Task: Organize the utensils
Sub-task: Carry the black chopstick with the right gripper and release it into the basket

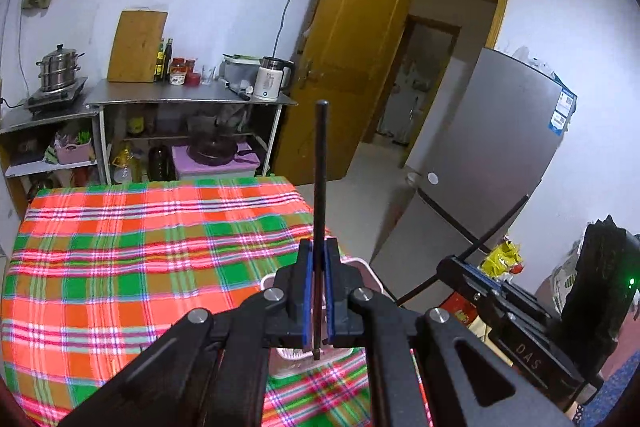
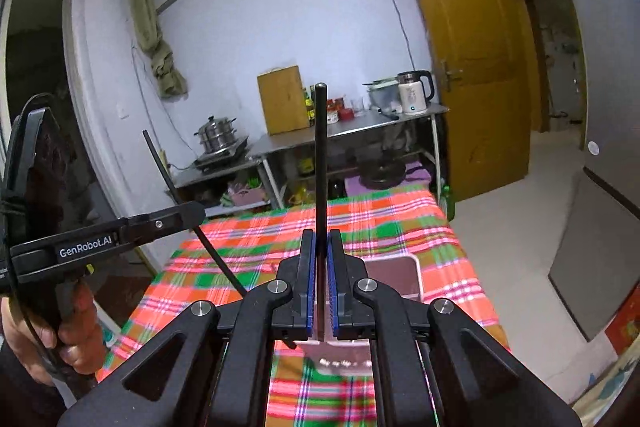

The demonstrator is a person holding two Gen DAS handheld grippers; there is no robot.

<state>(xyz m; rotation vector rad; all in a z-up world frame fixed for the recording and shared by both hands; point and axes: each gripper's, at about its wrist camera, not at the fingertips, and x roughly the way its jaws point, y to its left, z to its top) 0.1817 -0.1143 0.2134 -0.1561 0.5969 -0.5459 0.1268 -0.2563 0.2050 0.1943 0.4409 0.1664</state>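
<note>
My left gripper (image 1: 319,259) is shut on a thin black chopstick (image 1: 320,187) that stands upright between its blue pads. Right below it a pink slotted utensil basket (image 1: 362,267) sits on the plaid tablecloth. My right gripper (image 2: 321,251) is shut on a second black chopstick (image 2: 320,155), also upright, above the same basket (image 2: 408,267). Each view shows the other gripper: the right one (image 1: 452,263) holding its chopstick (image 1: 496,227) tilted, and the left one (image 2: 192,213) holding its chopstick (image 2: 176,187) tilted.
The table with the red-green plaid cloth (image 1: 140,247) fills the foreground. Behind it stand steel shelves (image 1: 192,99) with a kettle, bottles, a cutting board and a steamer pot. A grey fridge (image 1: 492,155) is at the right, a yellow door (image 1: 352,59) beyond.
</note>
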